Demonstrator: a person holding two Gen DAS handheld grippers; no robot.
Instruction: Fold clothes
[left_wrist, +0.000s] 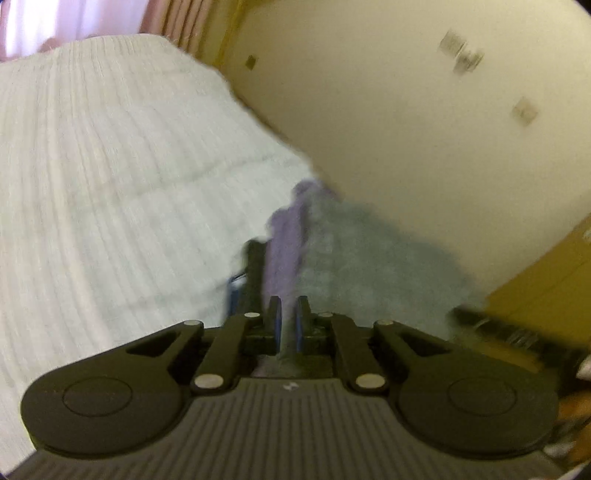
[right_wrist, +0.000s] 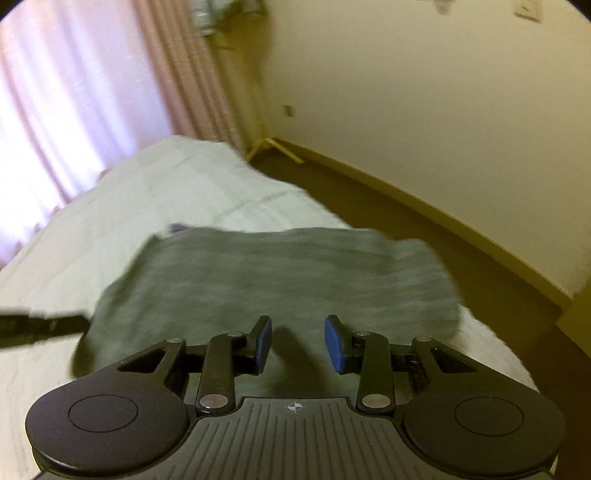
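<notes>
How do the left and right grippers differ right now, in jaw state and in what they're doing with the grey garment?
Left gripper: jaws nearly closed, pinching grey-and-purple cloth between the blue pads. Right gripper: jaws apart, nothing between them.

The left gripper has lifted its bit of cloth off the white bedspread; the right gripper hangs over the grey garment, which lies flat on the bed.

Both have black linkages and blue pads, and both views are motion-blurred.

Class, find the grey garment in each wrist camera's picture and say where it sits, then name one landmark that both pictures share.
Left wrist view: the grey garment is centre right, blurred, running up from the closed left gripper, which pinches it.
Right wrist view: the grey garment lies across the middle, just beyond the open right gripper.
Shared landmark: the white bedspread beneath it.
</notes>
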